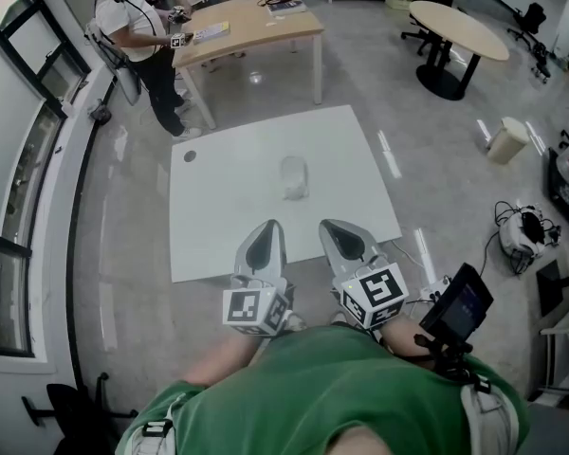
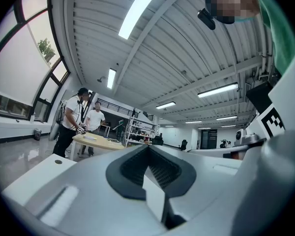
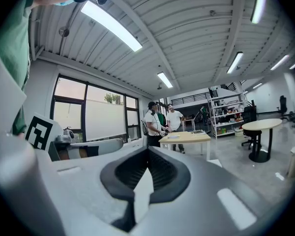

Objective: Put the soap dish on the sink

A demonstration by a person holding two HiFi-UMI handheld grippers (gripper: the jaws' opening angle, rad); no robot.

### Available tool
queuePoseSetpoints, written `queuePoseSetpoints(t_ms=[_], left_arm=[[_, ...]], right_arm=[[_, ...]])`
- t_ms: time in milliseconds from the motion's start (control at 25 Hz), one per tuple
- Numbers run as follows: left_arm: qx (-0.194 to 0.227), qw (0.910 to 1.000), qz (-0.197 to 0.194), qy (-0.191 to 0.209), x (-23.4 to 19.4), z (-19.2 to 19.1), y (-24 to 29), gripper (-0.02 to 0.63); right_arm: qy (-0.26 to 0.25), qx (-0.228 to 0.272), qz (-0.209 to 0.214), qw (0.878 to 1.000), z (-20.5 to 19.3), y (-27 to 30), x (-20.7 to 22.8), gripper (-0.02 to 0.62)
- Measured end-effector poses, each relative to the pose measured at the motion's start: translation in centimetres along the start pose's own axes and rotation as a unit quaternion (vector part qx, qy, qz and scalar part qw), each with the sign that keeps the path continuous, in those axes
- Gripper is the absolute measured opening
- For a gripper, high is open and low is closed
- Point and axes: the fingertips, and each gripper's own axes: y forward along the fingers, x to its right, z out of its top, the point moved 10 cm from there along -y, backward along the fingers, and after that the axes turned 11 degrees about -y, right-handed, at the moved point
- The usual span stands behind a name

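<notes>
I'm looking down on a flat, matte white tabletop [image 1: 218, 235], square with crisp edges, standing on a glossy grey floor. On it, at 12 o'clock from my two tools, lies a small, pale, translucent piece with rounded corners. I take it for the soap dish [image 1: 294, 177], though it is too faint to show any detail. A dark round spot [image 1: 190, 155] sits near the top's 10 o'clock corner. I cannot tell which thing here is the sink.

The left gripper [image 1: 273, 226] and right gripper [image 1: 330, 226] are smooth grey plastic wedges with dark ribbed pads. Each carries a black-and-white marker cube at its rear. They sit side by side at the 6 o'clock edge of the tabletop, well apart from the dish.

The dish shows only in the head view. The gripper views look out level and show a ribbed metal ceiling with long light strips [image 2: 137, 11]. They also show tall windows [image 3: 88, 114] and metal shelving [image 3: 228, 112]. Two people [image 3: 160, 122] stand at a pale wooden table [image 1: 256, 22] at 11 o'clock. A round table [image 1: 458, 27] on a black pedestal stands at 1 o'clock.

In each gripper view the ribbed pads meet at the tip. Both pairs of jaws are pressed together with nothing between them.
</notes>
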Motion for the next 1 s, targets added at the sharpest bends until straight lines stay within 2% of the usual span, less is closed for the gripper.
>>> queuePoseSetpoints(t_ms=[160,440,600,1000], left_arm=[[0.009,0.9999,-0.011,0.007,0.3,-0.5,0.3,0.006],[0.019,0.9997,-0.011,0.011,-0.1,-0.6,0.5,0.006],[0.018,0.9998,0.005,0.001,0.8,0.0,0.8,0.006],[0.036,0.9992,-0.008,0.016,-0.1,-0.1,0.6,0.006]], right_arm=[[-0.002,0.001,0.003,1.0,0.0,-0.1,0.6,0.003],[-0.002,0.006,0.008,1.0,-0.1,0.6,0.6,0.002],[-0.004,0.009,0.011,1.0,0.2,0.6,1.4,0.003],[-0.011,0.01,0.014,1.0,0.4,1.3,0.8,0.003]])
